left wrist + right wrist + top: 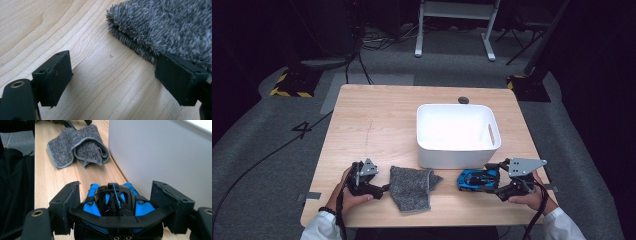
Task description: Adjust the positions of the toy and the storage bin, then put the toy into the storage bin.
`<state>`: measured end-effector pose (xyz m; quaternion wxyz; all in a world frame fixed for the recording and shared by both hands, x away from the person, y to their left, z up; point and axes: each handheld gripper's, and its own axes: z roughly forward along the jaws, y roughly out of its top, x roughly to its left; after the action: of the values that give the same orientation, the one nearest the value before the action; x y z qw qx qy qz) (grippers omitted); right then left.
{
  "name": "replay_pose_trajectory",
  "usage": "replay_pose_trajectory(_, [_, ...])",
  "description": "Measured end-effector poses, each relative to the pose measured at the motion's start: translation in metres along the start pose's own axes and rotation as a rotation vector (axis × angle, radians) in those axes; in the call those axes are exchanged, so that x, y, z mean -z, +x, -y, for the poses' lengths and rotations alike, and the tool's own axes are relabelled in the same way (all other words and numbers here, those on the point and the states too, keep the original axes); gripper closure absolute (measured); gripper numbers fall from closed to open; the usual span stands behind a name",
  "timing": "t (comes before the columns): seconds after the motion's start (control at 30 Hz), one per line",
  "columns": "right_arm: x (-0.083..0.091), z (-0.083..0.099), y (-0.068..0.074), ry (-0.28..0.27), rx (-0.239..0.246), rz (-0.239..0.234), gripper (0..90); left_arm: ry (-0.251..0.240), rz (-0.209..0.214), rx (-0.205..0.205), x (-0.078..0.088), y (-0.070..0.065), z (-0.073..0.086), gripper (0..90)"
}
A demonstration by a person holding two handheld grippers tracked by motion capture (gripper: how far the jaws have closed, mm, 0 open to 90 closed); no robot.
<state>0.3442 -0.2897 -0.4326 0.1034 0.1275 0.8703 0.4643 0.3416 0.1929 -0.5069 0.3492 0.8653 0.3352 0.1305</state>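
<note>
Right gripper view: toy car (113,205), blue and black, clamped across its flanks by the right gripper (120,210), jaws closed on it. Position: near counter (377,120) edge, just beside the white bin (452,157). Long axis runs along the bin's front wall; nose points toward the grey cloth (412,187). Step judged: pick-up in hand; next calls for a lift over the rim. Left gripper (384,188): jaws open, at the cloth's edge.

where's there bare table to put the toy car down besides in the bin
The far-left wood between the table edge and white bin is widest. A narrow strip runs behind the bin. The near edge is crowded: grey cloth, blue toy car and both grippers.
</note>
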Motion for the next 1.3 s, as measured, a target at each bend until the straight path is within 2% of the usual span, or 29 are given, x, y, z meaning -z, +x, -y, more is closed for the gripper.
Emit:
replay_pose_trajectory(0.47, [-0.002, -0.005, -0.002, -0.002, 0.017, -0.015, 24.9, 0.001, -0.003, -0.003, 0.0, 0.0, 0.0, 14.4])
replay_pose_trajectory(0.9, [0.005, -0.017, 0.0, -0.023, 0.033, -0.016, 24.9, 0.0, -0.001, -0.006, 0.0, 0.001, 0.0, 14.4])
replay_pose_trajectory(1.3, [0.016, -0.041, 0.005, -0.059, 0.066, -0.045, 24.9, 0.001, 0.005, -0.006, -0.001, 0.002, -0.001, 14.3])
